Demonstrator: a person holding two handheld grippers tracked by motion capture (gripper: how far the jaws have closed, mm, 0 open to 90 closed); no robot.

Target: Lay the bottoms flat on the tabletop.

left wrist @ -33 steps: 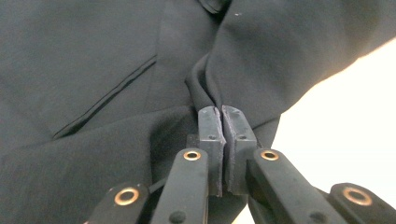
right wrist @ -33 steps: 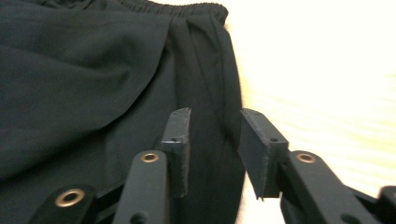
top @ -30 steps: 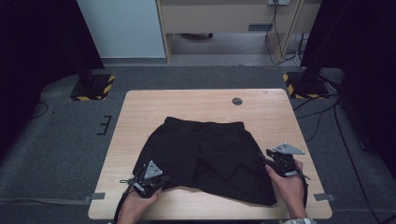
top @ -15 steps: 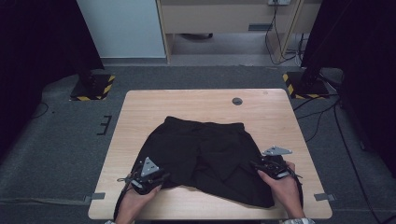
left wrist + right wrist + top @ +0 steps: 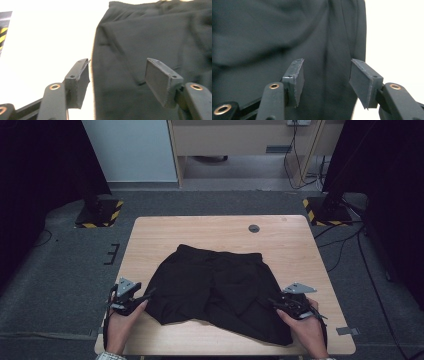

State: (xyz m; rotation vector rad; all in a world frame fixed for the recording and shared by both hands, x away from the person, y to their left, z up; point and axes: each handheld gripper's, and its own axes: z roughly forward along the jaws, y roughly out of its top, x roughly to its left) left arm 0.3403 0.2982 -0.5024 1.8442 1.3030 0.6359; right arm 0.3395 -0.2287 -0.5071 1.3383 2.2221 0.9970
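Observation:
Black shorts [image 5: 215, 285] lie spread flat on the wooden table [image 5: 200, 232], waistband at the far side. My left gripper [image 5: 149, 295] hovers just off the shorts' left leg edge. Its jaws have just been opening and stand open, with nothing pressed between them. In the left gripper view [image 5: 117, 66] the shorts [image 5: 150, 32] and their left hem lie beyond the pads. My right gripper [image 5: 272, 302] is at the right leg's edge, and its jaws have also just been opening. In the right gripper view [image 5: 326, 65] the cloth [image 5: 262, 32] lies behind the open pads, ungripped.
A small round dark disc [image 5: 254, 228] sits in the table's far right part. Yellow-and-black striped stand bases [image 5: 100, 212] [image 5: 325, 210] rest on the grey floor beyond both far corners. Cables run on the floor at the right. Bare wood surrounds the shorts.
My left gripper has let go of the shorts' left leg, opened, and pulled away to the left. The right gripper has opened a little and stayed almost in place.

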